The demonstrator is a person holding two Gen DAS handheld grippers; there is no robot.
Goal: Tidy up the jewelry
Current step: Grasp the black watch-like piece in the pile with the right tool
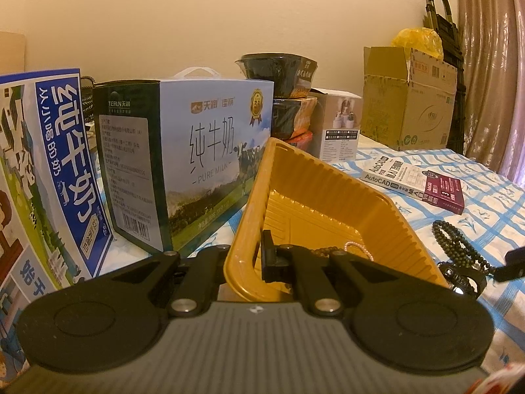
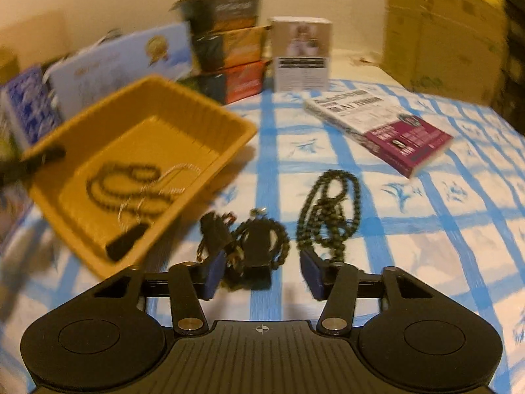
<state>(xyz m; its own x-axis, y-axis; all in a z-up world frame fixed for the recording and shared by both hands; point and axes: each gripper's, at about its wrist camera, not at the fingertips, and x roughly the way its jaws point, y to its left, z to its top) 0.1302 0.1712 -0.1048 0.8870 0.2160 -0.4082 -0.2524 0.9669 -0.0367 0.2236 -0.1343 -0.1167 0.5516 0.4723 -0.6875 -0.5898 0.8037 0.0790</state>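
Now the left tongs (image 1: 259, 256) are clamped on the near rim of the tilted yellow tray (image 1: 328, 177), where a dark bead strand (image 2: 131, 184) and a pale chain (image 2: 170, 180) lie. Over on the checked cloth (image 2: 426, 229), the right tongs (image 2: 262, 274) stand apart around a dark jewelry tangle (image 2: 252, 239), pads not touching it, with a green bead necklace (image 2: 328, 210) just beside.

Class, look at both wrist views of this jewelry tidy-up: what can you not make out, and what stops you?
- Jewelry in the yellow tray: right wrist view, motion blur; only dark beads and a pale chain show.
- Dark clump between the right gripper jaws: blurred, pieces indistinguishable.
- Tray's near corner: left wrist view, hidden by the left gripper.
- Bead strand: left wrist view, its near end hidden.
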